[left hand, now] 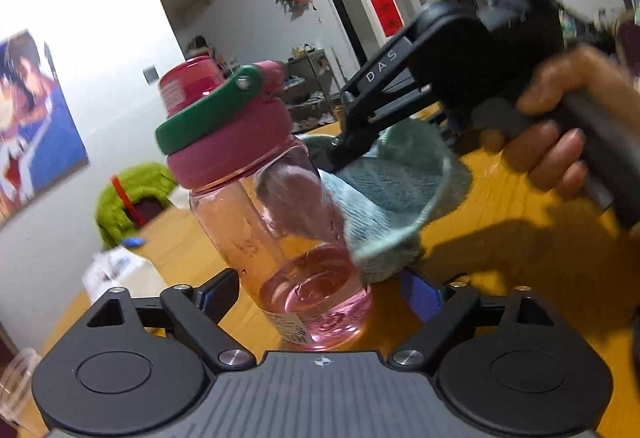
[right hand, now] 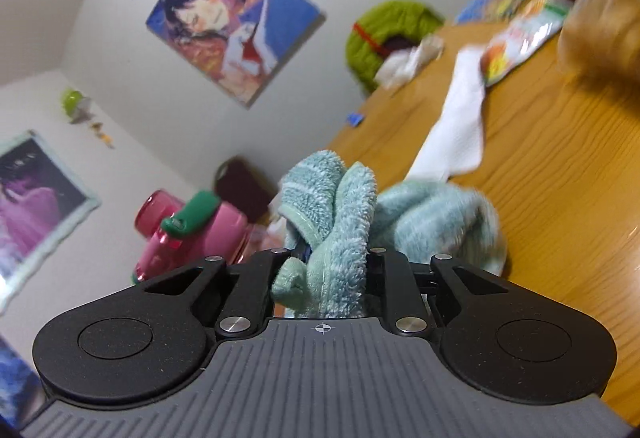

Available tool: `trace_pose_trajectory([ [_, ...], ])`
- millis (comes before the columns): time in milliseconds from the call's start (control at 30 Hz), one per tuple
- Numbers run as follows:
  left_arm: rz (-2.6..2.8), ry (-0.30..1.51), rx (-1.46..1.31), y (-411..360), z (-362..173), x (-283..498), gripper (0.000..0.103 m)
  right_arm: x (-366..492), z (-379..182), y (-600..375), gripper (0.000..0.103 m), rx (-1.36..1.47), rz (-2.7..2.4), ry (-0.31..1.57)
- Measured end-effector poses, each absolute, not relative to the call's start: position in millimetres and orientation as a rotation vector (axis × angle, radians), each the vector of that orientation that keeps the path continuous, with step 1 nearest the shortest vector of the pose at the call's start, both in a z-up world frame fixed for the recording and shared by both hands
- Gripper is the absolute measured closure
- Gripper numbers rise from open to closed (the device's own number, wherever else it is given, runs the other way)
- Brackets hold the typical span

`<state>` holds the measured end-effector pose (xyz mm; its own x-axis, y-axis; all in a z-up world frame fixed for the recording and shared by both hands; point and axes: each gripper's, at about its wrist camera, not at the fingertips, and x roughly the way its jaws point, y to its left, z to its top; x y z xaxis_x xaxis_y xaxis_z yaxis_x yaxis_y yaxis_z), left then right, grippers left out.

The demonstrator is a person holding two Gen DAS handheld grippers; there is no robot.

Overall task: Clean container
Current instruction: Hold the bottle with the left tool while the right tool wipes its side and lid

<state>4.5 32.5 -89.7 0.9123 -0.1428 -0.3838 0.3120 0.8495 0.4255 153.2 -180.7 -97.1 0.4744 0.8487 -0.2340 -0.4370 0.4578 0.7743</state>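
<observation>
Your left gripper (left hand: 316,294) holds the bottle (left hand: 280,230) by its base, jaws closed on the clear pink wall, tilted left so the side faces the cloth. That keeps it steady and off the tabletop (left hand: 500,238) for wiping, I'd judge. Bottle sits in the near centre of the left view, lid (left hand: 224,133) on, green loop (left hand: 208,109) folded over the cap. It looks empty; only pink tint and reflections show inside.

Your right gripper (right hand: 326,270) has its jaws clamped on a bunched teal cloth (right hand: 336,213). In the left view the cloth (left hand: 384,197) presses the bottle's right side, so wiping the outside seems underway. Your right hand (left hand: 560,141) grips the handle.

Far on the tabletop: white paper (right hand: 456,133), a snack packet (right hand: 520,37).
</observation>
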Motion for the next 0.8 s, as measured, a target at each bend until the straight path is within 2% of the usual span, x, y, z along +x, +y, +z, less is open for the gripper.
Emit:
trace_pose_trajectory([
  [133, -0.243, 0.328, 0.509, 35, -93, 15, 0.017, 151, -93, -183, 0.082, 0.597, 0.908, 0.757],
  [267, -0.256, 0.317, 0.49, 37, -93, 18, 0.021, 131, -80, -185, 0.08, 0.452, 0.945, 0.742],
  [500, -0.244, 0.308, 0.515, 33, -100, 13, 0.021, 129, -84, -182, 0.081, 0.448, 0.86, 0.736],
  [700, -0.235, 0.307, 0.529, 29, -99, 17, 0.022, 115, -64, -216, 0.082, 0.73, 1.004, 0.458],
  [800, -0.238, 0.306, 0.529, 32, -98, 20, 0.022, 120, -70, -219, 0.082, 0.812, 1.003, 0.46],
])
